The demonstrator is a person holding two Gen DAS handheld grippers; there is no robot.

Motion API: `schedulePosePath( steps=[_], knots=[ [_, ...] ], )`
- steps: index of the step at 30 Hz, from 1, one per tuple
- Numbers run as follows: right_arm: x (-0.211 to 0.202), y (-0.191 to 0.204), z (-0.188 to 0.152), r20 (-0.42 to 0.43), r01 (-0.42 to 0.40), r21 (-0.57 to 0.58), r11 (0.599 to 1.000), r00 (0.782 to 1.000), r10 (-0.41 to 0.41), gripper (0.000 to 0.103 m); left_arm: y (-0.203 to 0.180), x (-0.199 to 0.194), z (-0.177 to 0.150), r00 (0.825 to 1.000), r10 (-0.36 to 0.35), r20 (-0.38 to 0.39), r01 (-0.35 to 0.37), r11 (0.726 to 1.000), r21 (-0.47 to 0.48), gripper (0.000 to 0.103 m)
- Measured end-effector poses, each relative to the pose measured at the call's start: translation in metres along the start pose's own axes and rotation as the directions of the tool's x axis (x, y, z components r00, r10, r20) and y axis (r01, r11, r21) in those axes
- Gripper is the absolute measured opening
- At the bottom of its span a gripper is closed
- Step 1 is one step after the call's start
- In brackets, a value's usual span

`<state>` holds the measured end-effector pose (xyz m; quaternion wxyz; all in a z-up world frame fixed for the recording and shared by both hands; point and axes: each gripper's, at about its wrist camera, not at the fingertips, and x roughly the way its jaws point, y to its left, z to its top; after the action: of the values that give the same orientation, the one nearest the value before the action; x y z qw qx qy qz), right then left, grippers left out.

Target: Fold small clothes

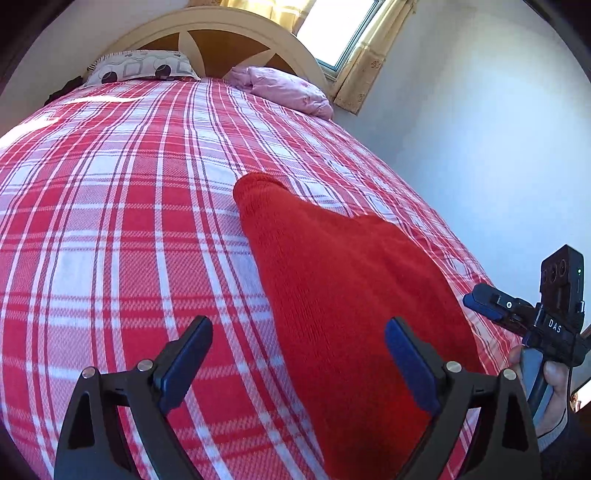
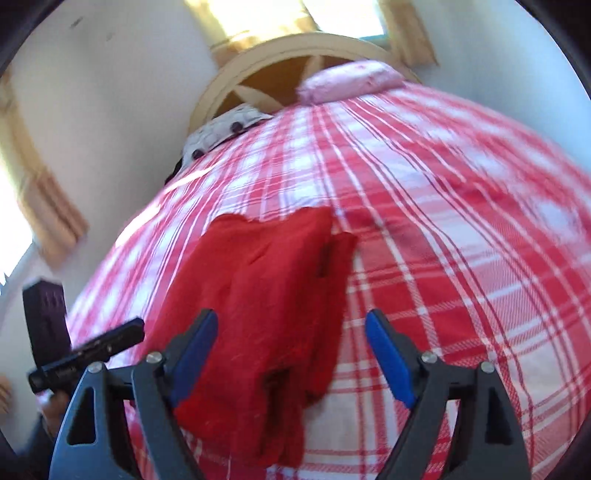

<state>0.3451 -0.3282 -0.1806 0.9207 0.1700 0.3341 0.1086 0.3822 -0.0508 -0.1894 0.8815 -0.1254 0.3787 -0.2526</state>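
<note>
A red knitted garment (image 1: 343, 295) lies flat on the red-and-white plaid bedspread (image 1: 110, 206). It also shows in the right wrist view (image 2: 266, 306), folded into a thick bundle. My left gripper (image 1: 299, 350) is open and empty, just above the garment's near left edge. My right gripper (image 2: 291, 350) is open and empty, over the garment's near right part. The right gripper shows in the left wrist view (image 1: 491, 299) at the bed's right edge, and the left gripper shows in the right wrist view (image 2: 107, 343) at the far left.
A patterned pillow (image 1: 140, 68) and a pink pillow (image 1: 284, 90) lie by the cream headboard (image 1: 229, 29). A window with yellow curtains (image 1: 365, 59) is behind. A white wall (image 1: 480, 147) runs along the bed's right side.
</note>
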Motion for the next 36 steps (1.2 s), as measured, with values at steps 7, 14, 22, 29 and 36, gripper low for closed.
schedulePosePath(
  steps=[7,14,22,29,36],
  knots=[
    [0.033,-0.016,0.010,-0.072,-0.091,0.109,0.990,0.993,0.099,0.082,-0.004,0.036,0.012,0.997,-0.038,-0.060,0.038,0.999,-0.013,0.095],
    [0.064,-0.028,0.008,-0.135,-0.096,0.179,0.979,0.983,0.121,0.082,-0.002,0.051,0.006,0.993,-0.062,-0.104,0.062,0.998,-0.003,0.095],
    [0.069,-0.033,0.008,-0.137,-0.116,0.185,0.976,0.980,0.143,0.080,0.002,0.056,0.008,0.988,-0.108,-0.108,0.108,0.994,-0.006,0.095],
    [0.075,-0.041,0.005,-0.145,-0.178,0.234,0.956,0.966,0.216,0.060,-0.007,0.057,0.008,0.980,-0.159,-0.121,0.164,0.986,0.032,0.095],
    [0.073,-0.058,-0.002,-0.106,-0.283,0.315,0.906,0.938,0.330,0.056,0.007,0.058,0.014,0.967,-0.234,-0.106,0.228,0.972,-0.061,0.094]
  ],
)
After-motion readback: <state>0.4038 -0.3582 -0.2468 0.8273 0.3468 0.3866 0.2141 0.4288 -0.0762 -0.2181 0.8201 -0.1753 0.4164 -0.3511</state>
